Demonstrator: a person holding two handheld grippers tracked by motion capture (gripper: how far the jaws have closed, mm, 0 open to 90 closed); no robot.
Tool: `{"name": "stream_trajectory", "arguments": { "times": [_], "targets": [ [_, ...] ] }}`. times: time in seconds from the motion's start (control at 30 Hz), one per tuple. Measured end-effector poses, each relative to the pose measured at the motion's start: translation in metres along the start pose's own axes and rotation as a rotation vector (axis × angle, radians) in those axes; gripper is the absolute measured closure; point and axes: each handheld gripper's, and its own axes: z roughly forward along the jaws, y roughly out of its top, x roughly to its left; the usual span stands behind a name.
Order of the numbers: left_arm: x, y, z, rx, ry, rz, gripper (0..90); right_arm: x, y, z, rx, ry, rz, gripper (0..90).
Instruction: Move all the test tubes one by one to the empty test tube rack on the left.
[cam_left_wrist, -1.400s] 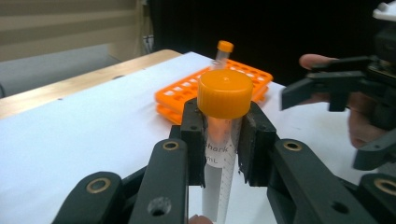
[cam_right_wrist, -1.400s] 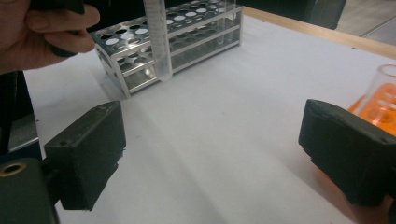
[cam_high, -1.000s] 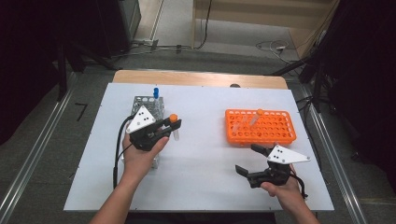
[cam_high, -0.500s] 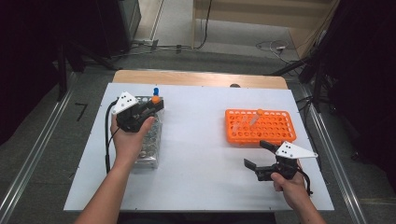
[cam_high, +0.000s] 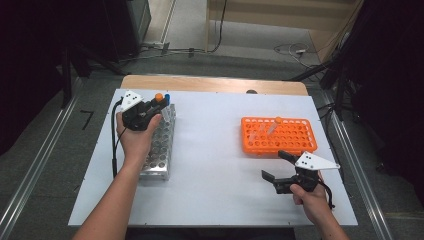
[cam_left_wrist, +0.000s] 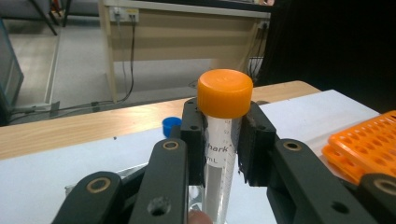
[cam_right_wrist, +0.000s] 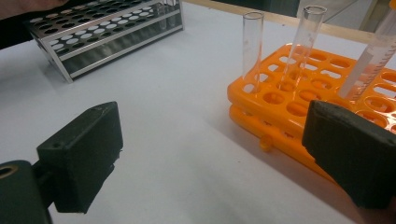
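My left gripper (cam_high: 154, 106) is shut on an orange-capped clear tube (cam_left_wrist: 223, 135), held upright just below its cap (cam_high: 158, 97). It hovers over the far end of the metal rack (cam_high: 159, 146) at the table's left. A blue-capped tube (cam_left_wrist: 171, 126) stands in that rack just behind. My right gripper (cam_high: 276, 165) stands open near the front right, nothing between its pads (cam_right_wrist: 81, 149). Just beyond it sits the orange rack (cam_high: 279, 135), which holds two open glass tubes (cam_right_wrist: 252, 44) and a graduated tube (cam_right_wrist: 373, 56).
The white tabletop (cam_high: 215, 165) lies between the two racks, with a wooden strip (cam_high: 215, 84) along its far edge. Cables and a wooden cabinet stand on the floor beyond. Metal rails run along both sides of the table.
My left hand has carried the orange-capped tube from the table's middle leftward and away to the far end of the metal rack. The right gripper has barely moved.
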Motion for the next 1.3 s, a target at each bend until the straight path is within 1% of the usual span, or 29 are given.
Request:
{"name": "stream_trajectory", "arguments": {
  "times": [0.07, 0.1, 0.23, 0.4, 0.53, 0.67, 0.7, 0.87, 0.97, 1.1, 1.17, 1.27, 1.3],
  "targets": [
    [0.002, -0.001, 0.003, -0.005, -0.001, -0.018, 74.8, 0.000, 0.000, 0.001, -0.001, 0.002, -0.003, 3.8],
    [0.002, -0.002, 0.004, -0.006, 0.006, -0.022, 74.7, 0.000, 0.000, 0.001, -0.001, 0.001, -0.002, 3.8],
    [0.004, -0.004, 0.009, 0.008, 0.021, -0.017, 74.7, 0.001, 0.000, 0.001, -0.001, 0.002, -0.005, 3.8],
    [0.001, -0.007, 0.013, 0.059, 0.038, 0.000, 74.7, 0.000, -0.001, 0.001, -0.001, 0.000, -0.003, 3.8],
    [-0.002, -0.008, 0.015, 0.113, 0.051, 0.031, 74.6, -0.001, -0.001, 0.001, -0.001, 0.000, -0.005, 3.8],
    [-0.003, -0.009, 0.016, 0.155, 0.057, 0.027, 74.3, -0.002, -0.001, 0.001, -0.003, -0.001, -0.005, 3.8],
    [-0.003, -0.009, 0.017, 0.169, 0.052, 0.025, 74.3, -0.002, -0.002, 0.001, -0.003, -0.002, -0.002, 3.8],
    [-0.003, -0.010, 0.019, 0.203, 0.048, 0.033, 73.0, -0.003, -0.002, 0.001, -0.002, -0.008, 0.004, 3.8],
    [-0.003, -0.009, 0.021, 0.221, 0.024, 0.033, 67.8, -0.004, -0.002, 0.001, -0.002, -0.009, 0.006, 3.8],
    [-0.003, -0.009, 0.021, 0.221, 0.019, 0.025, 59.8, -0.004, -0.002, 0.001, -0.005, -0.009, 0.012, 3.8],
    [-0.003, -0.008, 0.019, 0.213, 0.027, 0.019, 53.0, -0.005, -0.001, 0.000, -0.009, -0.010, 0.014, 3.8],
    [-0.004, -0.005, 0.016, 0.198, 0.022, -0.001, 40.4, -0.005, 0.000, 0.000, -0.014, -0.013, 0.016, 3.8],
    [-0.004, -0.005, 0.014, 0.194, 0.005, -0.013, 36.3, -0.005, 0.000, 0.000, -0.015, -0.015, 0.016, 3.8]
  ]
}}
